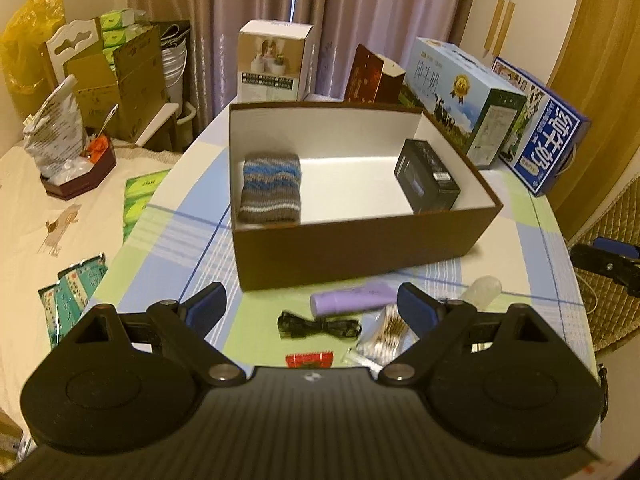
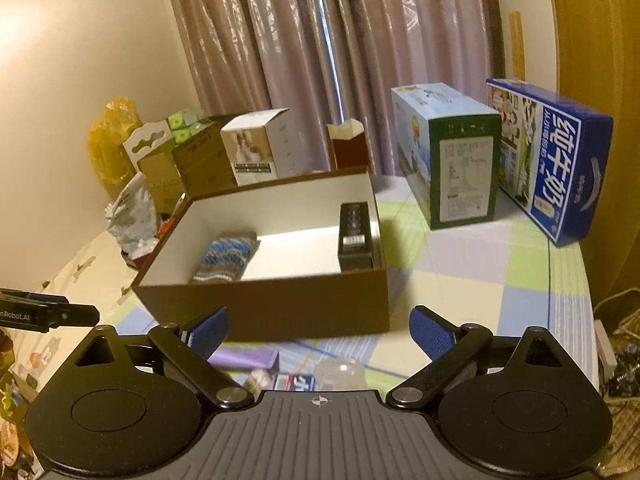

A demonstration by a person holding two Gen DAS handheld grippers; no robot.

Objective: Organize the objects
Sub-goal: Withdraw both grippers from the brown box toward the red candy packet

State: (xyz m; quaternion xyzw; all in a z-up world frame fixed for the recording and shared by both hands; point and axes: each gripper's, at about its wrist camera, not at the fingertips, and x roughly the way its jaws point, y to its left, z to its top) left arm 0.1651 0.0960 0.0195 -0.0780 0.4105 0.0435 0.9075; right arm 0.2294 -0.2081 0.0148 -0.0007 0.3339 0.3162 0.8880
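Both grippers hung spread and empty before the brown box [image 1: 360,248]. The purple tube [image 1: 352,298] lay crosswise at lower centre, just ahead of the left gripper [image 1: 312,312], likely nearer than the right gripper [image 2: 320,336].

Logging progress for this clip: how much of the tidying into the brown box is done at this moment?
Done: a striped knitted item and a black box lie inside the brown box. In hand: nothing; the left gripper and right gripper are both open and empty. Left, on the table in front of the box: purple tube, black cable, cotton swabs, red packet, clear bottle.
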